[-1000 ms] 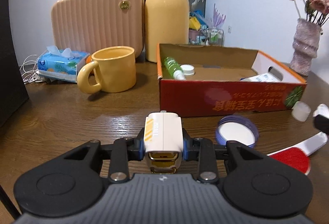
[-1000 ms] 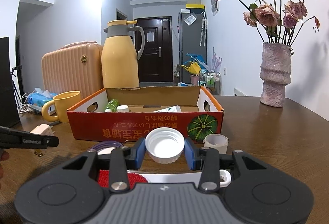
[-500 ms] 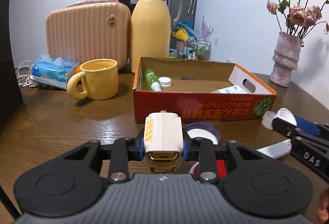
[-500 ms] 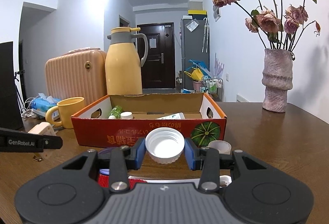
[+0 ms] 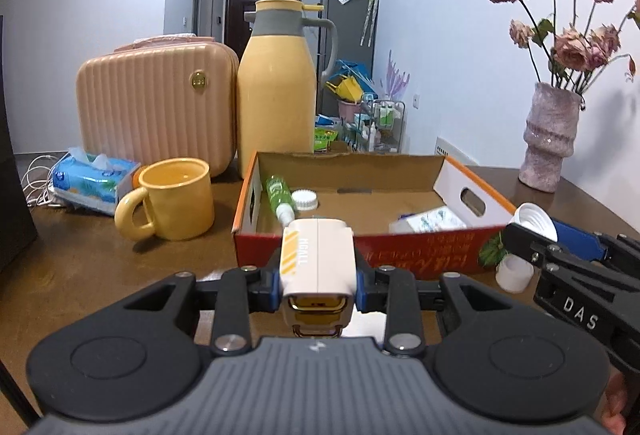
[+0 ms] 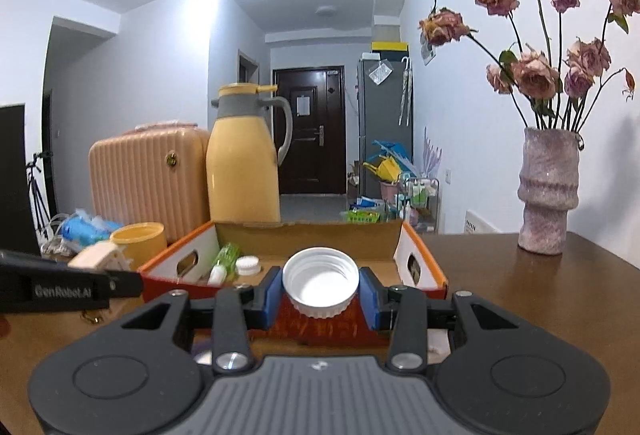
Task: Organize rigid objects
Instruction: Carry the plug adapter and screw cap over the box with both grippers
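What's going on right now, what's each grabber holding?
Left hand-held gripper shut on white clip. Right hand-held gripper shut on white cap. Cardboard box ahead, nothing blocking.

The left hand-held gripper [image 5: 318, 281] pointed forward and slightly downward, its blue pads [image 5: 270, 285] pressed against the sides of a white charger plug [image 5: 318, 259]. The right hand-held gripper [image 6: 320, 293] sat nearly level just beside it, its pads [image 6: 272, 295] clamped on a white screw cap [image 6: 320, 287] whose open side faced the camera. Each appeared at the edge of the other's view.
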A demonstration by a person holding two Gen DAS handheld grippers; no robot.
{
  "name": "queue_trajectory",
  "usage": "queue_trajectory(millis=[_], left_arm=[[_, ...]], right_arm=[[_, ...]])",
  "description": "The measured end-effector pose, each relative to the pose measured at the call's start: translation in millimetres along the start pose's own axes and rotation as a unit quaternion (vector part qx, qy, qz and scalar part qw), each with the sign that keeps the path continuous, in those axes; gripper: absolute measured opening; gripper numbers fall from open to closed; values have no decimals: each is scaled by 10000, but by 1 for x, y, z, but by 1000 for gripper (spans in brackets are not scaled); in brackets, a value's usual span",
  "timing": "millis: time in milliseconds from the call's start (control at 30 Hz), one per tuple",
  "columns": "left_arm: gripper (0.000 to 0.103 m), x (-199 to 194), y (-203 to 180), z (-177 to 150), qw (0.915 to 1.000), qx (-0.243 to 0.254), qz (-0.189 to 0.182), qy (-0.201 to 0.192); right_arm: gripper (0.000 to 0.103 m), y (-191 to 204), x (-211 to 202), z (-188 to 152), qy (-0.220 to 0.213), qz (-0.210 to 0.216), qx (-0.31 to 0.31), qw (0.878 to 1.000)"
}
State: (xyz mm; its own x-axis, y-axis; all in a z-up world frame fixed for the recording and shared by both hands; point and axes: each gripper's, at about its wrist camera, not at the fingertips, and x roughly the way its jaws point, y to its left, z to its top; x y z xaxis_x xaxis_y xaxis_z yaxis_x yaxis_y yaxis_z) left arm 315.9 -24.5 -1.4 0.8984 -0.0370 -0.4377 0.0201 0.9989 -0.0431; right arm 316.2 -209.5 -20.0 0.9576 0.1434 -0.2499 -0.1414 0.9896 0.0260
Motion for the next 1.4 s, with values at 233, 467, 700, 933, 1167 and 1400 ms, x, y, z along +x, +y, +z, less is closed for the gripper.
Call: queue_trajectory(millis=[233,467,700,933,1167,1400], left_arm=[[33,18,-4,19,9998,-141,61,-106],[33,38,-7,33,9996,-127,155,-185],[33,58,-6,44,9991,-235,245,-235],[33,80,-7,52,9991,-245,274,-222],[33,102,-9,56,9994,-158,286,-151],[33,124,-9,62,9993,-122,350,-85]], right_arm=[[39,-3,20,18,-183,-65,86,9998],[40,-13,43,27,-220,-156,226,9994],[39,-17,67,31,-231,-166,205,9994],[39,-15,89,34,-125,-121,17,9998],[39,-13,113,37,12,-134,-108,9999],[39,-11,132,39,139,-142,-204,9996]])
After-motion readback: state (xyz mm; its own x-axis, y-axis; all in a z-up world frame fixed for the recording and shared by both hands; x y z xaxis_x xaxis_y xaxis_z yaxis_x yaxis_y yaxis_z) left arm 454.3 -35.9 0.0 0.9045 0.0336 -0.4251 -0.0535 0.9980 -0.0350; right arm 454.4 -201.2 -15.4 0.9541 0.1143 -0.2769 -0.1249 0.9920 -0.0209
